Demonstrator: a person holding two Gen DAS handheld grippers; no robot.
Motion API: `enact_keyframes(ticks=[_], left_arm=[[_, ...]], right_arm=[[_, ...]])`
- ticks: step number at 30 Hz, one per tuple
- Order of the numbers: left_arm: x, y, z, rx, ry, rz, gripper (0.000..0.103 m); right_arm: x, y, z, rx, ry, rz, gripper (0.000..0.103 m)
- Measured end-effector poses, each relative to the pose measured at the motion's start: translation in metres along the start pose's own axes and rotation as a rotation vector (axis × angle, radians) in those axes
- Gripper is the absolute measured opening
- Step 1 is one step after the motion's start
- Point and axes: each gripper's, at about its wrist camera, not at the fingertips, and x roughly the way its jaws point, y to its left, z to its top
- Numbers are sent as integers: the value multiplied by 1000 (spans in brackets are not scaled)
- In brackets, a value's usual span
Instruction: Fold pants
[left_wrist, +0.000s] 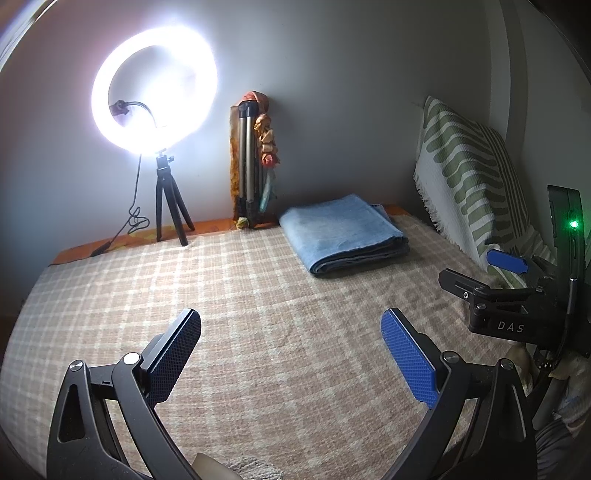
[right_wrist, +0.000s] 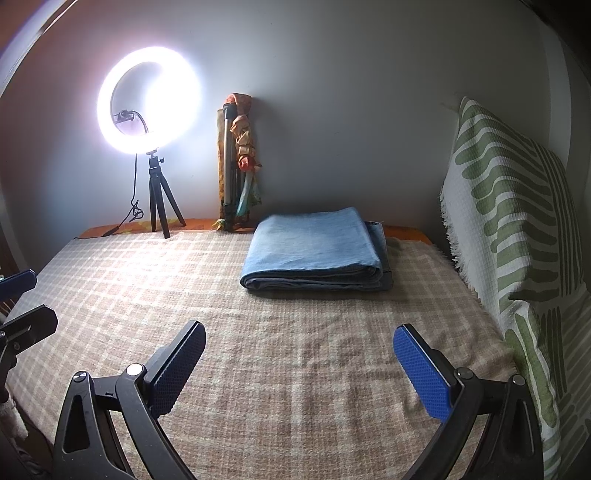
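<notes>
Lying far-centre on the bed (right_wrist: 258, 369), w/ its plaid blanket, the pants (right_wrist: 314, 249) are a blue denim stack already folded into a neat rectangle, near the back wall. Long axis runs roughly left-right; layered fold edges face near, a bit of darker denim sticks out at the right end.

From the left tongs (left_wrist: 291, 354) the stack is ahead and a bit right; from the right tongs (right_wrist: 299, 362) it's straight ahead, slightly right of centre. Right pair looks nearer and better lined up, so any tidy-up or lift prob. falls to it. Well apart from both pairs, though.

Both tongs: spread wide, holding nothing, not gripping any cloth, hovering over bare blanket. In the left view the right pair shows at the far right edge, also gaping.

Judgement: folding looks done or nearly so. Ring light (right_wrist: 149, 99) far left; green-patterned pillow (right_wrist: 517, 221) at right.
</notes>
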Motion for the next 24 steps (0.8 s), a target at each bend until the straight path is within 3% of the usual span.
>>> enact_keyframes(ticks=[24], left_arm=[[0,-1,2,6,-3,1,98]], right_arm=[[0,1,-2,6,5,4,103]])
